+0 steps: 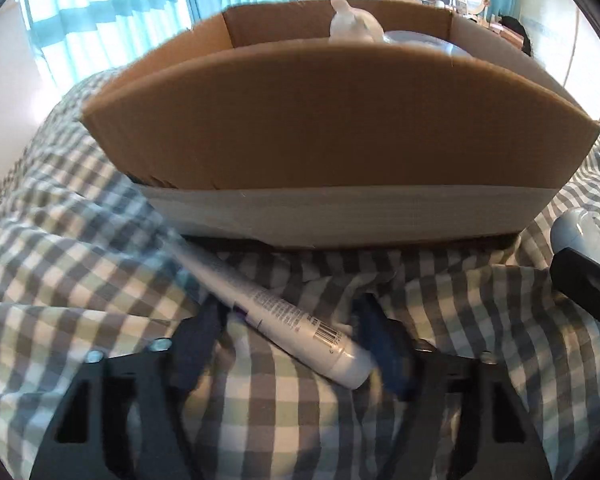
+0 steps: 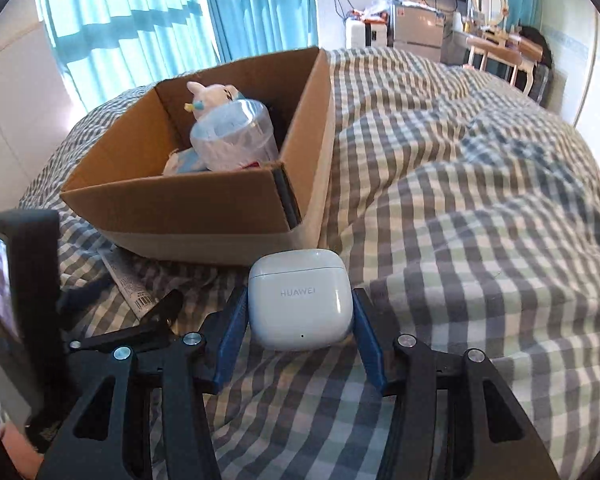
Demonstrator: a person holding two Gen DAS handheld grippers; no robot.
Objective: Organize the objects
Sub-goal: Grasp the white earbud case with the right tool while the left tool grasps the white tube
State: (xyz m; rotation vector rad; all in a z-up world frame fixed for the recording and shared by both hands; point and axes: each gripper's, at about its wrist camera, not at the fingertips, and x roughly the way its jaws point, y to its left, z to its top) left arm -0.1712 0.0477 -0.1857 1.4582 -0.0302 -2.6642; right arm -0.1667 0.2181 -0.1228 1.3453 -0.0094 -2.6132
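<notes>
A white tube (image 1: 284, 312) with a barcode lies slantwise on the checked bedspread, in front of an open cardboard box (image 1: 332, 128). My left gripper (image 1: 292, 324) is open, its fingers on either side of the tube. In the right wrist view a white Huawei earbud case (image 2: 300, 300) sits between the blue fingers of my right gripper (image 2: 298, 304), which stand at its sides with a thin gap, open. The box (image 2: 180, 208) holds a plush toy (image 2: 212, 96) and a clear plastic container (image 2: 236, 136). The earbud case also shows in the left wrist view (image 1: 576, 236).
The checked bedspread (image 2: 460, 200) is rumpled in folds to the right of the box. The left gripper's body (image 2: 24, 280) stands at the right view's left edge, with the tube (image 2: 128, 280) beside it. Curtains, a desk and a mirror are far behind.
</notes>
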